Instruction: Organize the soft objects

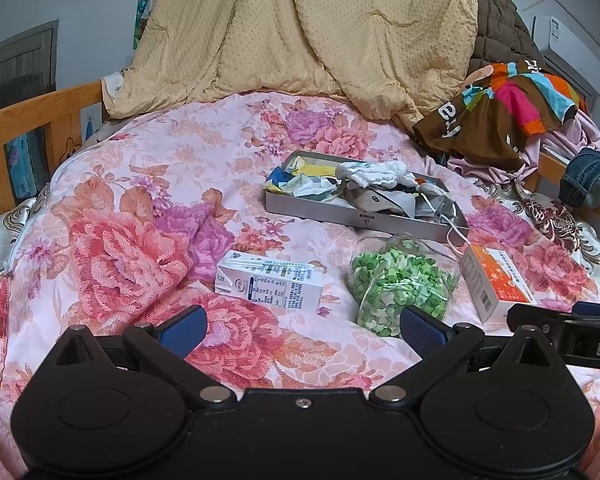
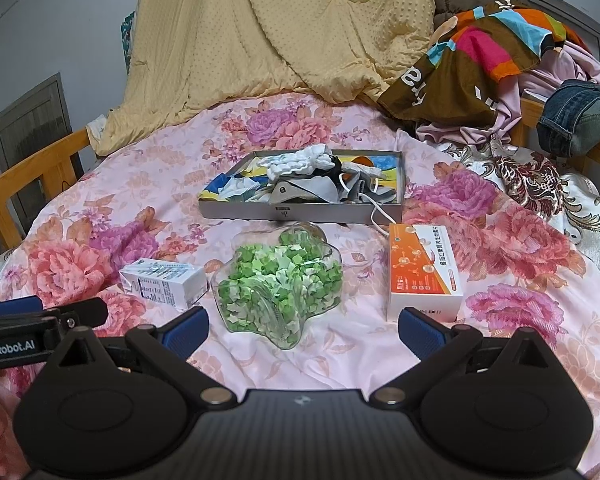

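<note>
A grey shallow tray (image 1: pixel 312 209) (image 2: pixel 236 210) lies on the floral bedspread and holds soft items: a white knitted cloth (image 1: pixel 374 172) (image 2: pixel 296 164), face masks and coloured fabric. In front of it lie a clear bag of green and white pieces (image 1: pixel 400 284) (image 2: pixel 280 284), a white milk carton (image 1: pixel 270 285) (image 2: pixel 164 283) and an orange and white box (image 1: pixel 496 280) (image 2: pixel 422 270). My left gripper (image 1: pixel 302 330) is open and empty, low over the bed before the carton and bag. My right gripper (image 2: pixel 302 330) is open and empty, just before the bag.
A yellow quilt (image 1: pixel 300 32) is heaped at the back. A striped brown garment (image 1: pixel 500 116), pink cloth and jeans (image 1: pixel 592 180) pile at the right. A wooden bed rail (image 1: pixel 28 128) runs along the left.
</note>
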`<state>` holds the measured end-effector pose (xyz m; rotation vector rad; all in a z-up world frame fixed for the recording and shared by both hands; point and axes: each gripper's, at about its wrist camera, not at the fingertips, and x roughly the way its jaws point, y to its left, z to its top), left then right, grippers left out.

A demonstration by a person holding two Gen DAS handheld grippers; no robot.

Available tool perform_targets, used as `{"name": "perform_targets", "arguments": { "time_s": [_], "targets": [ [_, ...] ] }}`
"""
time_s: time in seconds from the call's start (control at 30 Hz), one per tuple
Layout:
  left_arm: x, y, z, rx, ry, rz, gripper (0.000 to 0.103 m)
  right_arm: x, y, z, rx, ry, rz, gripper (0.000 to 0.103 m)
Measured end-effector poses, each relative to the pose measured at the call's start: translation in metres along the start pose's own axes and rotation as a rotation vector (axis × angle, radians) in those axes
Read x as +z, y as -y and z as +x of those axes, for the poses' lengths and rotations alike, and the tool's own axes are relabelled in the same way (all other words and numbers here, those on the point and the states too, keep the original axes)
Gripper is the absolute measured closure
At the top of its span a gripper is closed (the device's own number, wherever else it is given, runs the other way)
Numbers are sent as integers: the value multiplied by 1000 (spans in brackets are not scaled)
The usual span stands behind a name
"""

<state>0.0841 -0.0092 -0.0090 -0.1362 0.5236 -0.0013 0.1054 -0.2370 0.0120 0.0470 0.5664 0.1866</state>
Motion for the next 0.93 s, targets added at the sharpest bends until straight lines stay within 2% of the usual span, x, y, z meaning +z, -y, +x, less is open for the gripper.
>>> {"name": "perform_targets", "arguments": {
  "time_s": [0.1, 0.3, 0.93],
  "targets": [
    [-2, 1, -4, 15, 24, 3, 1, 0, 0, 0, 0, -1, 0, 0],
    [2, -8, -1, 4, -16, -75, 1, -1, 0, 0, -1, -1, -1, 0],
    [4, -3, -1, 0, -20, -37, 1, 1, -2, 0, -2, -3, -1, 0]
  ]
}}
